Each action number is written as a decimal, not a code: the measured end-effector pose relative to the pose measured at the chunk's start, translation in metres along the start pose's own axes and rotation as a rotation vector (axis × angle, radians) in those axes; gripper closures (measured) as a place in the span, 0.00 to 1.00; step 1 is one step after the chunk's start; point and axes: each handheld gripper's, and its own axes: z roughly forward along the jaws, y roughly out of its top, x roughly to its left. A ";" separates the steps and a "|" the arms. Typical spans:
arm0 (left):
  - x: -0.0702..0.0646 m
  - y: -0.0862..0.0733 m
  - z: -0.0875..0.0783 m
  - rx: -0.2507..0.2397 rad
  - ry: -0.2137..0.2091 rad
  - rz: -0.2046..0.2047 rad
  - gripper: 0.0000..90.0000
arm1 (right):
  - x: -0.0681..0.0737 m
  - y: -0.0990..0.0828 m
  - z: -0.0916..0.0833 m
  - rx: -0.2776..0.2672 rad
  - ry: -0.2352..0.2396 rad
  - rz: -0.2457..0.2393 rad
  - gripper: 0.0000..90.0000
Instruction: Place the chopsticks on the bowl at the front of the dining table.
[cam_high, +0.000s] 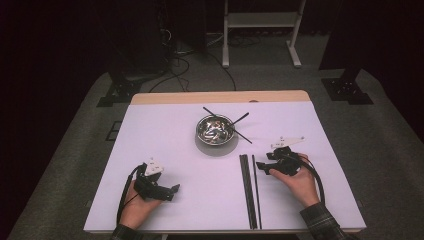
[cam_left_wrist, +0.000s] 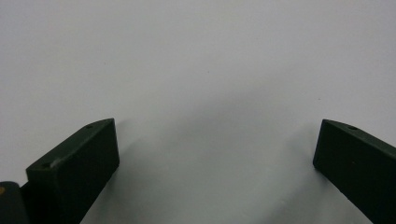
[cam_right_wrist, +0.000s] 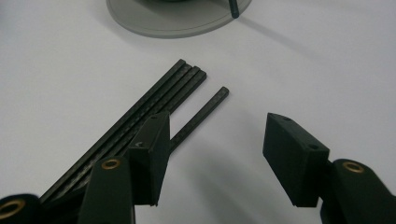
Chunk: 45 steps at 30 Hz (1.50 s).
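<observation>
Desk (cam_high: 165, 145) with a pale lilac-white top and a wooden strip along the far edge. Metal bowl (cam_high: 215, 129) sits on a grey round coaster (cam_high: 216, 148) at mid-desk, toward the far side; loose black chopsticks (cam_high: 242, 135) rest in and across the bowl, their ends sticking out past the rim. Bundle of black chopsticks (cam_high: 247, 190) lies flat on the desk, running from just near the coaster straight back to the near edge; one single stick (cam_high: 256, 190) lies just beside the bundle on its right, apart from it. Right hand-held gripper (cam_high: 263, 167) is held low, just right of the far ends of these sticks, pointing left at them. In the right gripper view, the right hand-held gripper (cam_right_wrist: 212, 154) has its jaws moderately wide with nothing gripped; the single stick (cam_right_wrist: 201, 114) runs in beside one jaw, the bundle (cam_right_wrist: 154, 102) lies outside that jaw. Left hand-held gripper (cam_high: 172, 190) rests at near left, well apart from the sticks. Left gripper view: left hand-held gripper (cam_left_wrist: 215, 158) jaws wide apart, bare desk surface between them.
</observation>
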 end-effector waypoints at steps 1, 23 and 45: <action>0.000 0.000 0.000 0.000 0.000 0.000 0.00 | 0.001 -0.001 -0.001 -0.001 -0.001 -0.003 0.45; 0.000 0.000 0.000 0.000 0.001 0.001 0.00 | 0.018 -0.024 -0.018 0.002 0.031 -0.004 0.42; 0.000 0.000 0.000 0.000 0.000 0.001 0.00 | 0.046 -0.052 -0.030 0.023 0.058 -0.019 0.41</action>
